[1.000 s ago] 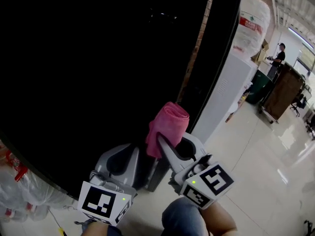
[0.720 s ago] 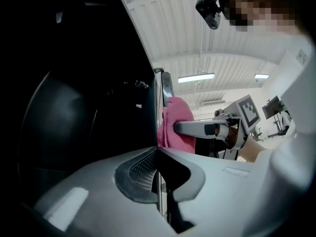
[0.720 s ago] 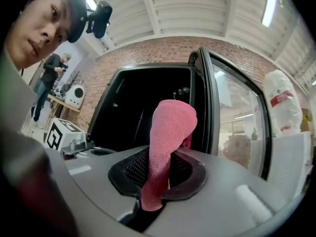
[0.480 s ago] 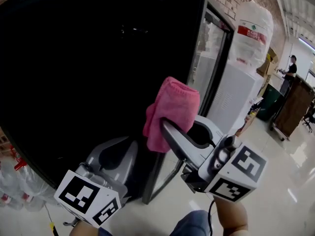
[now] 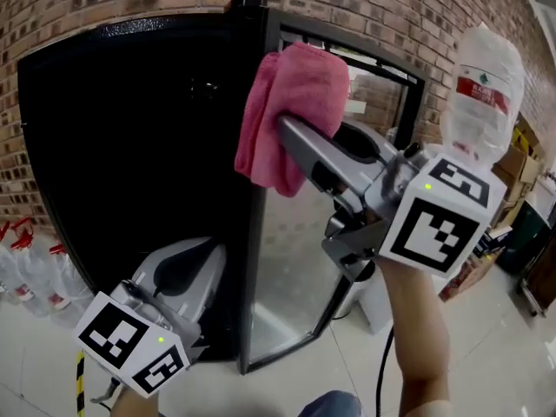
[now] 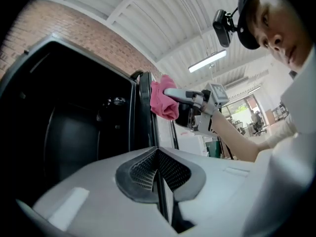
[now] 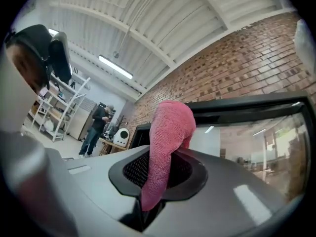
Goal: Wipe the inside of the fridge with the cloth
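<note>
**Item:** pink terry cloth (image 5: 295,94), bunched and folded. It is clamped in the fingers of the right gripper (image 5: 287,129) and held high at the top front corner of the fridge. The right gripper view shows the cloth (image 7: 165,157) filling the gap between the pads. A rounded hump rises past the fingertips and a tail hangs below them, so its long axis runs across the fingers.

**Right gripper** (image 7: 157,177): closed on the cloth and raised at arm's length. It is the nearer of the two to the fridge top.

**Left gripper** (image 5: 204,263): low, just beside the lower front edge of the fridge. In its own view (image 6: 158,174) the ribbed pads meet with nothing between them.

**Tall glossy black fridge** (image 5: 130,146): its dark mass lies to the left of and beyond the cloth. A glass-paned door (image 5: 295,259) lies below and to the right. Contact between cloth and frame cannot be confirmed.

**Judgement:** wiping has not begun. The cloth must travel leftward and inward, past the door frame, into the dark cavity.

**Surroundings:**
- red brick wall (image 5: 104,7)
- large clear water bottle with red label (image 5: 482,85)
- pale tiled floor (image 5: 35,337)
</note>
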The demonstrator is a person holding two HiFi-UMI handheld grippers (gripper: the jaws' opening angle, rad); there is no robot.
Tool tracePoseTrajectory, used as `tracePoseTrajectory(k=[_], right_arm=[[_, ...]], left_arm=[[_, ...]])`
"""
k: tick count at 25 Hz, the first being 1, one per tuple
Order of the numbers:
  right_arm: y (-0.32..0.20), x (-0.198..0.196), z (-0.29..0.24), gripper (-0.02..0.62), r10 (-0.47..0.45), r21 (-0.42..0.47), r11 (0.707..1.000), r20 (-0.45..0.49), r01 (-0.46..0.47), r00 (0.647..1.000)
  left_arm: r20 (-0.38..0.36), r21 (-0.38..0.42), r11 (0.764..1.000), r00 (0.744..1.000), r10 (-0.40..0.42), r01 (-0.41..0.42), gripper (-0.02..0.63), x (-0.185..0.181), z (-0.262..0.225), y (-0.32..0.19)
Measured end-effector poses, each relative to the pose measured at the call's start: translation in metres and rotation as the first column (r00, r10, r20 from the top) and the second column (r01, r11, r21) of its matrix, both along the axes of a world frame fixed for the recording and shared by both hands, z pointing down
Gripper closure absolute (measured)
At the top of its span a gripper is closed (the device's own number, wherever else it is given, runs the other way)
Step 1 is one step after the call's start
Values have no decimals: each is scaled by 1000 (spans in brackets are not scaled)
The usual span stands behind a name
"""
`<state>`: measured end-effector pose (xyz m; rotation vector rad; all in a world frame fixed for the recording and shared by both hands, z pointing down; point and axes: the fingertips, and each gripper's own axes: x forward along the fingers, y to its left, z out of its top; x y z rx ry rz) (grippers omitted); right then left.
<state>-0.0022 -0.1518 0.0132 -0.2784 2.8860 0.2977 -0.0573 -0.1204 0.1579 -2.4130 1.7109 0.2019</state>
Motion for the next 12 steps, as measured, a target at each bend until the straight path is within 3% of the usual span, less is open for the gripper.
tracePoseTrajectory(k=[3,6,12], right_arm=[[-16,11,-2,538,-7,45,999,-10,7,1000],[-46,29,-1,538,41,67,997,-12,-40,999],[-114,83,3,538,123,5,992,-12,-123,992]], left_arm=[[27,-5,999,998,-50,50,620,16,8,5],[49,-12,996,995,-86,86,620,32,13,4],[55,-43,988,988,-145,147,620,60,20,-7]])
